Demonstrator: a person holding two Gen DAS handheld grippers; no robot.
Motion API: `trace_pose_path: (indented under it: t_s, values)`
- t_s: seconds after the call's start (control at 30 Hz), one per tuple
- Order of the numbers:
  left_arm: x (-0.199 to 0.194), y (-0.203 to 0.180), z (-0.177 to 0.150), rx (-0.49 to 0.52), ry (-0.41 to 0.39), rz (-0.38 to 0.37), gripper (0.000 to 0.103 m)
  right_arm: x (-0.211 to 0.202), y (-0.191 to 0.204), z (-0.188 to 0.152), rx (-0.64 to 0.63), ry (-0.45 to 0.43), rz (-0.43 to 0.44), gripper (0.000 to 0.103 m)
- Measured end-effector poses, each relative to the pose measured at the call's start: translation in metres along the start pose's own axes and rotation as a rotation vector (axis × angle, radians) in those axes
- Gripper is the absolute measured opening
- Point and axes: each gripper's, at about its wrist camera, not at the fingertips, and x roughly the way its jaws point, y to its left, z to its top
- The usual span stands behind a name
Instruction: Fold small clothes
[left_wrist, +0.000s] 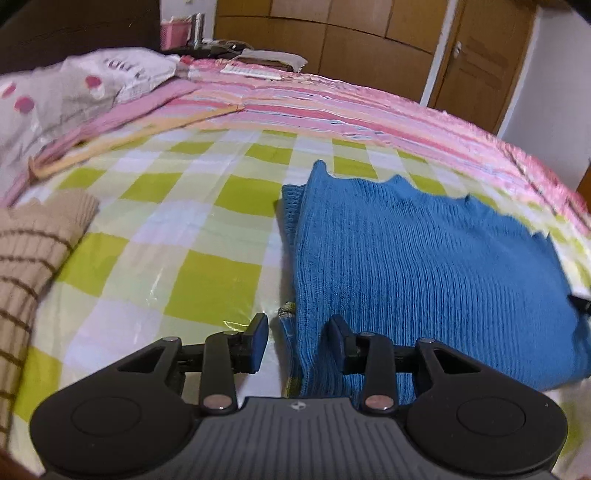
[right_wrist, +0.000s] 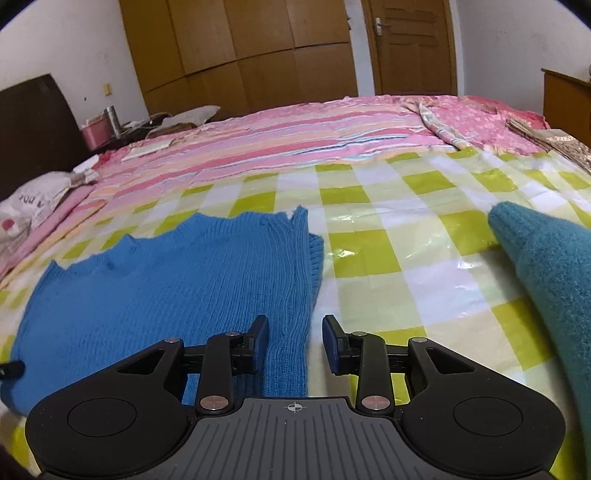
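- Lying flat on the green-checked plastic sheet (right_wrist: 369, 254) covering the bed, the blue knit sweater (left_wrist: 424, 266) looks soft, light and floppy, so I judge its ribbed side edges the best place to pinch
- Left gripper (left_wrist: 297, 341) is partly open, straddling the sweater's left edge without pressing it
- Right gripper (right_wrist: 295, 343) is partly open, gripping nothing, the right edge between its pads
- Only the left view shows a beige striped knit (left_wrist: 33, 251); only the right shows a teal garment (right_wrist: 550, 280)

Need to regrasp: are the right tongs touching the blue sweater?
Cannot tell. Right wrist view: the right tongs straddle the sweater edge, pads clear.
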Motion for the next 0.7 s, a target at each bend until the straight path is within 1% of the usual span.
trace_pose_path:
  t_s: [0.23,0.43,0.53,0.57,0.7]
  values:
    - [0.000,-0.013,-0.003,0.066,-0.002,0.021,0.042,-0.011,0.000,-0.001,-0.004,-0.017,0.013,0.033]
    - [0.001,-0.016,-0.004,0.077,0.000,0.025,0.042,-0.012,-0.002,-0.002,0.012,-0.005,0.022,0.035]
    - [0.002,-0.016,-0.004,0.076,0.001,0.023,0.043,-0.013,-0.003,-0.002,0.018,-0.003,0.028,0.035]
    - [0.001,-0.015,-0.004,0.074,0.000,0.022,0.043,-0.013,-0.004,-0.002,0.017,-0.002,0.028,0.037]
    - [0.001,-0.007,-0.004,0.025,0.000,0.000,0.046,-0.014,-0.006,-0.005,0.018,0.002,0.033,0.040]
